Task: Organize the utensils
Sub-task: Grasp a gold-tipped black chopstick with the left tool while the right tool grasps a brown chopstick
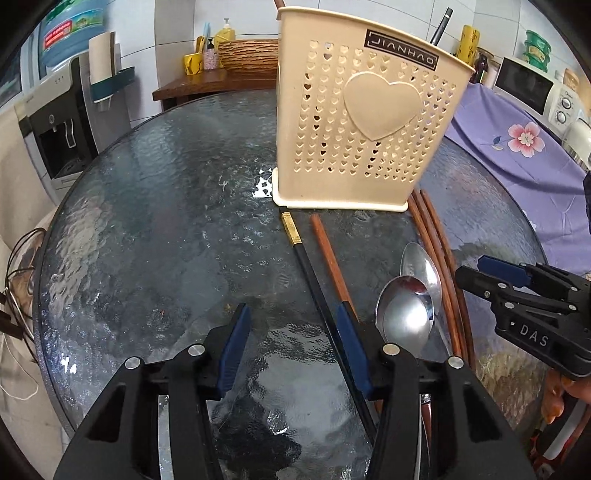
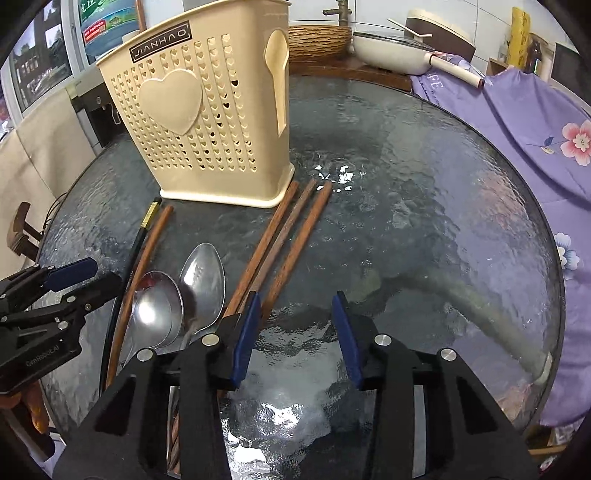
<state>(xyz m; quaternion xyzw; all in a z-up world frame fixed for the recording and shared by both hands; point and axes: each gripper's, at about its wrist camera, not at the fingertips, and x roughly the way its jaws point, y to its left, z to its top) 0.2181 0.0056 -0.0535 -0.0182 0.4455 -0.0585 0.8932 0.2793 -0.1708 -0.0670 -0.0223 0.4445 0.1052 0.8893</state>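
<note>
Left wrist view: the task is judged barely begun. On the glass table (image 1: 155,206), read left to right, a black chopstick (image 1: 306,266), a brown chopstick (image 1: 328,254), two spoons (image 1: 406,314) with bowls overlapping, and a brown bundle (image 1: 439,251) of chopsticks are all seen lying loose in front of the holder (image 1: 354,125). None of these is lifted.

The left gripper (image 1: 293,332) is held low over the table with its jaws parted and nothing clamped; the black chopstick passes just inside the right-hand pad, and contact cannot be confirmed. The right gripper (image 2: 297,325) is likewise found released, jaws apart over bare glass, with the bundle just beside its left pad. It is also seen from the side at the right edge of the left wrist view.

Container: the perforated holder stands upright at the far side of the utensils, its base touching or nearly touching the bundle's tips. A dark handle (image 1: 441,27) and a brown tip (image 1: 276,3) are seen rising above its rim, so some pieces are judged already stowed. Its inner compartments cannot be seen.

Remaining: every utensil on the table.
</note>
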